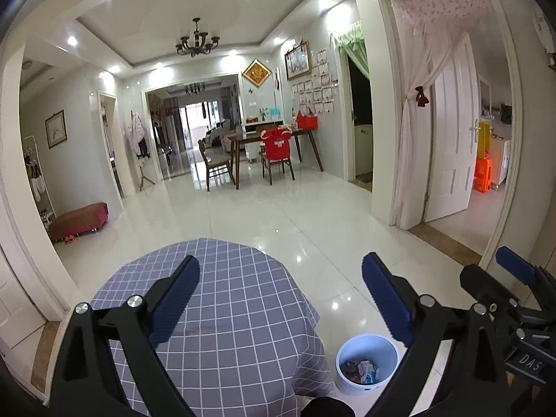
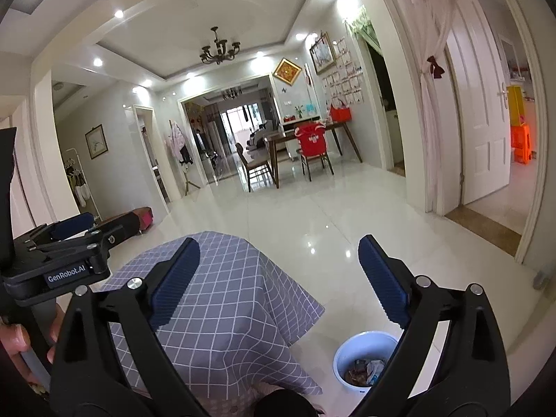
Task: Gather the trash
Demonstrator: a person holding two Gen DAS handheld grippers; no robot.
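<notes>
**Both tongs spread wide above the checked tabletop, bin on the floor beside it**

Left tongs (image 1: pixel 279 290) are held released, the two blue pads far apart with nothing between them, raised over a small tabletop (image 1: pixel 229 299) covered by a grey cloth with a white grid. Right tongs (image 2: pixel 278 278) are likewise released and carry nothing, hovering over the same cloth from a slightly different angle. In the left wrist view the right tongs show at the right edge; in the right wrist view the left tongs appear at the left edge, with a hand (image 2: pixel 17 347) gripping the handle below them.

A white bin (image 1: pixel 366 363) stands on the glossy white tile floor (image 1: pixel 278 215) just beside the right side of the tabletop, near the hanging cloth. Inside it lies trash (image 1: pixel 361 370): crumpled wrappers and paper in mixed colours, sitting at the bottom. The cloth's top surface, as far as it shows between the pads, is bare.

Farther off, well apart from the bin, are a wooden dining table (image 1: pixel 274 139) with chairs, one draped in red, and a chandelier (image 1: pixel 197 40) on the ceiling.
</notes>
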